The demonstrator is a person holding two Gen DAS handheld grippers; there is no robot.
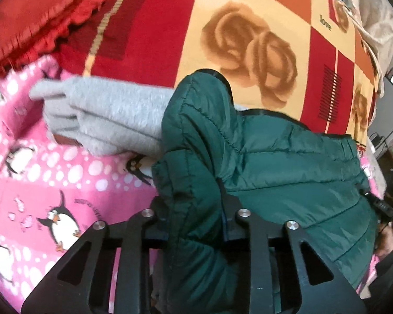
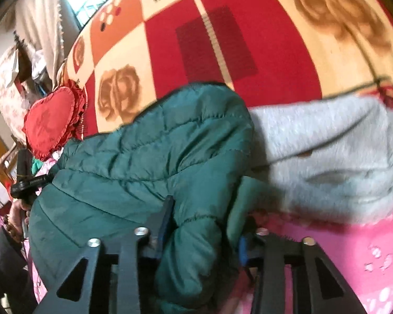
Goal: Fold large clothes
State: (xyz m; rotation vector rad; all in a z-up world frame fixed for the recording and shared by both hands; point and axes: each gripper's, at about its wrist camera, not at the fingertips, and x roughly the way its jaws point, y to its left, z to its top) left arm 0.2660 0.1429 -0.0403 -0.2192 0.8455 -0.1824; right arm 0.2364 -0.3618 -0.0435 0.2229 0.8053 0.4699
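A dark green quilted puffer jacket (image 1: 275,162) lies bunched on a pink penguin blanket (image 1: 52,183). My left gripper (image 1: 194,204) is shut on a thick fold of the jacket's edge. In the right wrist view the same jacket (image 2: 144,157) fills the centre, and my right gripper (image 2: 204,225) is shut on another fold of it. The other gripper shows at the far right of the left wrist view (image 1: 385,206) and at the far left of the right wrist view (image 2: 26,183). The jacket hides most of both grippers' fingers.
A folded grey fleece garment (image 1: 112,120) lies beside the jacket, also in the right wrist view (image 2: 327,151). A red, cream and orange rose-print bedcover (image 1: 249,39) lies beyond. A red frilled heart cushion (image 2: 52,123) sits at the bed's edge. Room clutter lies past the bed.
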